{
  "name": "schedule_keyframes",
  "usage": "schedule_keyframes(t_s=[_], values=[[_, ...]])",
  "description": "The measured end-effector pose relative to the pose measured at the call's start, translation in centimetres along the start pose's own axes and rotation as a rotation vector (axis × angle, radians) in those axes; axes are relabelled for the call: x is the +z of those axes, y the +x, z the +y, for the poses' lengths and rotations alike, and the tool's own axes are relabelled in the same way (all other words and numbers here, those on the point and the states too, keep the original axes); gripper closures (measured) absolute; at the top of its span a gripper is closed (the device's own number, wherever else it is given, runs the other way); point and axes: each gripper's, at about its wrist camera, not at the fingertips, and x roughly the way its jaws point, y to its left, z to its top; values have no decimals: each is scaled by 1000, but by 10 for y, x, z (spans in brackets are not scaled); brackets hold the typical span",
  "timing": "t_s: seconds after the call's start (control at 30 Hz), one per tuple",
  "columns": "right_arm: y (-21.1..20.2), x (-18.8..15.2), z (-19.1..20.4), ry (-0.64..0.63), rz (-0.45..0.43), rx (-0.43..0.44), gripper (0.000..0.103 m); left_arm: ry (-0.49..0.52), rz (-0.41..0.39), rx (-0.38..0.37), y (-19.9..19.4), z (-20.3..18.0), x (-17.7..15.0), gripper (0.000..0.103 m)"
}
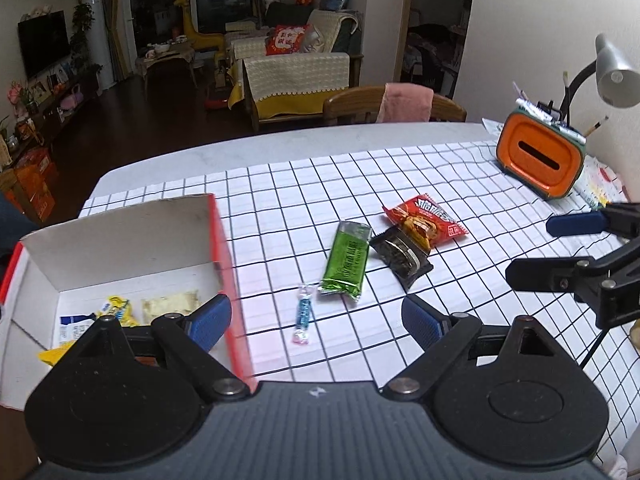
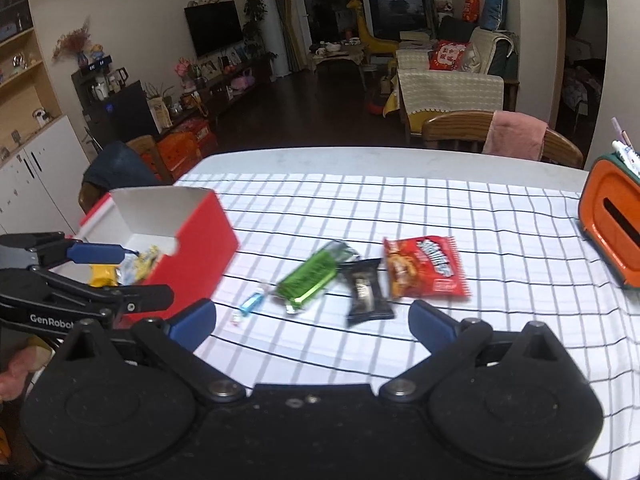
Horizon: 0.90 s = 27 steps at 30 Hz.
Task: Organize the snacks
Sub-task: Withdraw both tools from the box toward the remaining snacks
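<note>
A red box [image 1: 222, 240] with a white inside sits at the table's left; it holds yellow and pale snack packets [image 1: 120, 308]. On the checked cloth lie a green packet [image 1: 346, 260], a black packet [image 1: 402, 256], a red packet [image 1: 426, 220] and a small blue candy [image 1: 303, 314]. My left gripper [image 1: 316, 322] is open and empty, hovering by the box's right wall, just before the candy. My right gripper [image 2: 312, 320] is open and empty, above the cloth in front of the green packet [image 2: 310, 278] and black packet [image 2: 366, 292]. The box [image 2: 192, 240] shows at left.
An orange tissue holder [image 1: 538, 158] with pens stands at the back right beside a desk lamp [image 1: 614, 76]. A wooden chair [image 1: 394, 106] with a pink cloth stands behind the table. The other gripper shows at each view's side edge.
</note>
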Motion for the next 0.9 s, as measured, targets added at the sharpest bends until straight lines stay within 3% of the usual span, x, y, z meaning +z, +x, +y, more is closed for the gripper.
schedule_keyframes(t_s=[0.47, 0.73, 0.9], values=[[53, -2, -50, -66, 66, 23, 11, 34, 75, 49, 57, -44, 4, 10], [95, 0, -57, -95, 117, 56, 15, 26, 131, 98, 96, -43, 3, 11], [122, 2, -53, -112, 148, 82, 20, 57, 158, 117, 115, -43, 0, 18]])
